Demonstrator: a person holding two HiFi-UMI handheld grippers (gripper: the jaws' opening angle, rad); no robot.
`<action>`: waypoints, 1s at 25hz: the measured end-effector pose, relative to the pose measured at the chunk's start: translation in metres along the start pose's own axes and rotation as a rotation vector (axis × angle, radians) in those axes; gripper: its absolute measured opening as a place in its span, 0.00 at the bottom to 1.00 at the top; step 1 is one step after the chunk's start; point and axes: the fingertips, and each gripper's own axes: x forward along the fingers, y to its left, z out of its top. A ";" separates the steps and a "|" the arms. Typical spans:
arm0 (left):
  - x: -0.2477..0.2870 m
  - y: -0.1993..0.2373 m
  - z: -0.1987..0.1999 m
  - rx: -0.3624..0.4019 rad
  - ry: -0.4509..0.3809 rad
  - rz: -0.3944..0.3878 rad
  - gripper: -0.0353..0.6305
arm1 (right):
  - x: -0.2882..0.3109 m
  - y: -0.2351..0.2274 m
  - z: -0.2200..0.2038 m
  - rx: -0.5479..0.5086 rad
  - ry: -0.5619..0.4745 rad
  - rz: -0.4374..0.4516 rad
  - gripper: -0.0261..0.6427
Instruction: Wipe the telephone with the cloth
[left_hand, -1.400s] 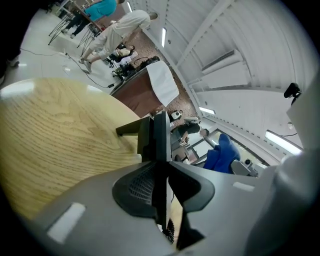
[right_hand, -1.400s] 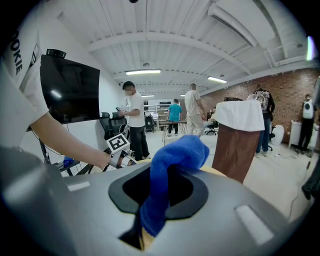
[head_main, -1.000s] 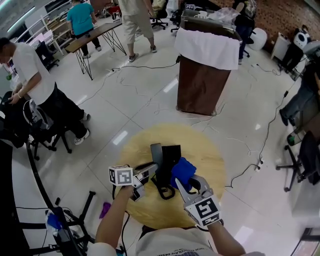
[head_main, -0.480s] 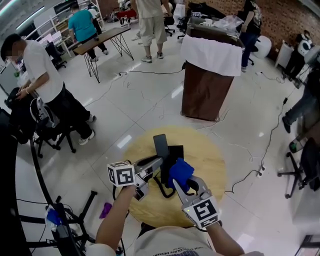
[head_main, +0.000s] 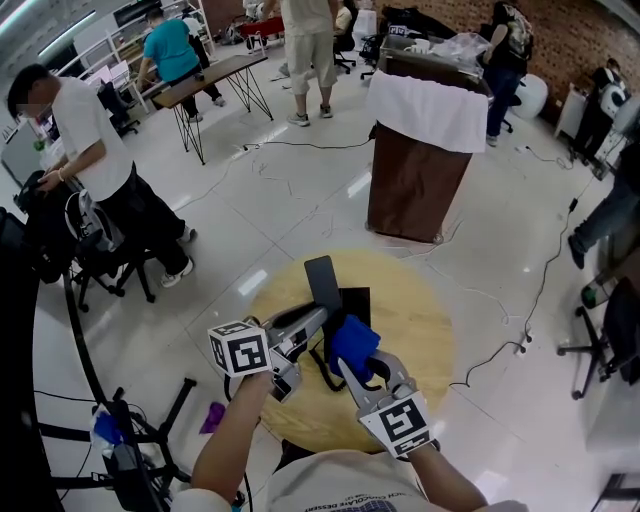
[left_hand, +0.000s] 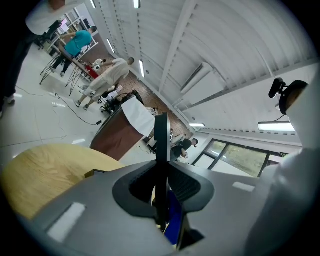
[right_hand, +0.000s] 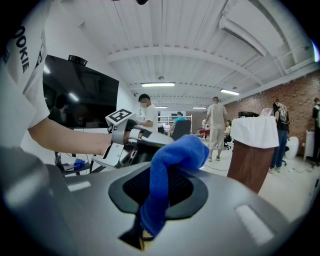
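My left gripper (head_main: 312, 322) is shut on a flat black telephone handset (head_main: 322, 282) and holds it raised above the round wooden table (head_main: 420, 330). In the left gripper view the handset (left_hand: 161, 150) stands edge-on between the jaws. The black telephone base (head_main: 355, 300) lies on the table, its cord (head_main: 325, 377) looping towards me. My right gripper (head_main: 352, 362) is shut on a bunched blue cloth (head_main: 352, 338), just right of the handset and close to it. The cloth (right_hand: 172, 162) fills the right gripper view, with the left gripper (right_hand: 131, 142) behind it.
A brown lectern draped in white cloth (head_main: 425, 150) stands beyond the table. Several people stand around the room, one close at the left (head_main: 95, 170). Cables run over the tiled floor. A black stand (head_main: 120, 440) is at the lower left.
The left gripper has lifted the handset higher above the table. The right gripper with the cloth has shifted a little towards the handset.
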 end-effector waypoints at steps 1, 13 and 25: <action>0.000 -0.002 0.000 0.005 0.000 -0.001 0.15 | 0.000 -0.001 0.001 0.001 -0.002 -0.003 0.13; 0.002 -0.017 -0.010 0.035 0.022 -0.004 0.15 | 0.000 -0.016 0.024 -0.028 -0.046 -0.019 0.13; -0.002 -0.024 -0.017 0.055 0.029 -0.008 0.15 | 0.005 -0.026 0.062 -0.106 -0.107 -0.024 0.13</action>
